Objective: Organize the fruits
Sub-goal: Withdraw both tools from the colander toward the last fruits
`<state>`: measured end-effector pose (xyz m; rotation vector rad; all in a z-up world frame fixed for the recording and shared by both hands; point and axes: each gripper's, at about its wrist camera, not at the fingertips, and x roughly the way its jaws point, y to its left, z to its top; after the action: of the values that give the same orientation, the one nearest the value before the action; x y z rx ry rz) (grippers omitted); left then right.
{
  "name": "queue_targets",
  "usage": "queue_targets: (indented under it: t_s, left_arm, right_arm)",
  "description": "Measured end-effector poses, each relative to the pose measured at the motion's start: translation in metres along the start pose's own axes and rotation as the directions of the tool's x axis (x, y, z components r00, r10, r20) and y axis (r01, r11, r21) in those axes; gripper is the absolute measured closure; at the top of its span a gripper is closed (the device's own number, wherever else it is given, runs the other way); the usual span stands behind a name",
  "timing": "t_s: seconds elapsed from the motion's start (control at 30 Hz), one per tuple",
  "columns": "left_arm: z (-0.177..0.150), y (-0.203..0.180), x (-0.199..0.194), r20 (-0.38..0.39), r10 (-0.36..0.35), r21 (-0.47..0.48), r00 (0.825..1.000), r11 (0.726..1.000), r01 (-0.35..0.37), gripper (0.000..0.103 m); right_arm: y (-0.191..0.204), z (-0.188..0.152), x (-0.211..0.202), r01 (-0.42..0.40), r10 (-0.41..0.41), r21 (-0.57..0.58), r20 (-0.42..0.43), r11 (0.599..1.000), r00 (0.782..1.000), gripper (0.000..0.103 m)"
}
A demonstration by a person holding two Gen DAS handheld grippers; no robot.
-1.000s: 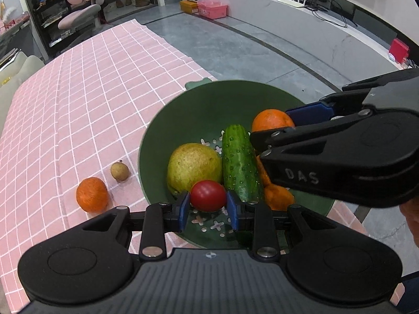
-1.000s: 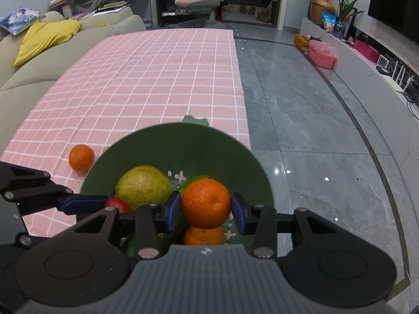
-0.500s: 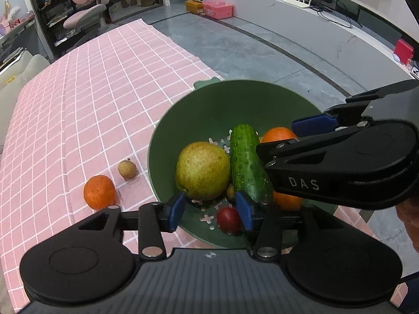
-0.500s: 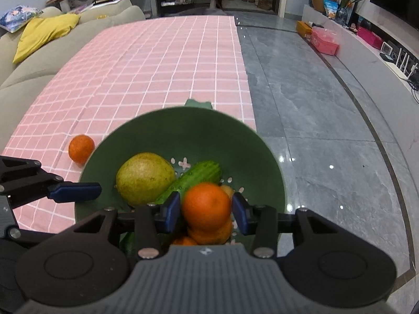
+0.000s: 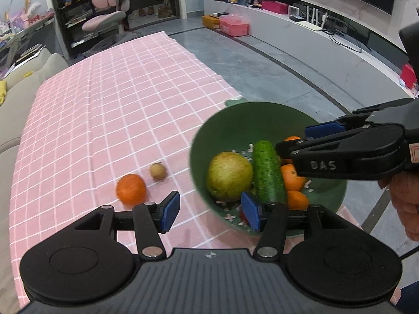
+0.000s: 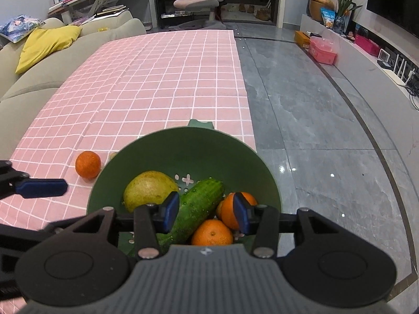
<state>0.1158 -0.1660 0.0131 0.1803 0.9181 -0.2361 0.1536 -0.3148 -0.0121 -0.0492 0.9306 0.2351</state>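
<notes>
Green bowl (image 6: 167, 144) at desk edge: pear, cucumber and oranges inside; both grippers open and empty.
Pear (image 5: 230, 175) left, cucumber (image 5: 268, 172) beside it, oranges (image 6: 212, 233) on the right side of the bowl. A loose orange (image 5: 130, 189) and a small brown fruit (image 5: 158, 171) lie on the pink checked cloth (image 5: 117, 110) left of the bowl. Left gripper (image 5: 210, 213) over the near rim, jaws opening, nothing between them. Right gripper (image 6: 207, 213) over the bowl, jaws apart, pads clear of the fruit below.

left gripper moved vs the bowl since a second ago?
Yes. The left gripper, jaws opening and empty, has swung left: the green bowl sits further right in its view.
</notes>
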Motion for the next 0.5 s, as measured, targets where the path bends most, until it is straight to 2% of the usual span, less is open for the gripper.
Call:
queue_targets:
  t_s: [0.27,0.5]
  left_arm:
    - [-0.008,0.023,-0.015,0.006,0.023,-0.048,1.0,0.999,-0.022,0.038]
    - [-0.02,0.04,-0.03,0.008,0.056,-0.071,0.998,0.996,-0.055,0.038]
  right_arm:
    - [0.012,0.013,-0.009,-0.022,0.022,-0.001,0.031,1.0,0.999,0.06]
    - [0.039,0.029,-0.016,-0.064,0.066,-0.022,0.064,0.998,0.996,0.06]
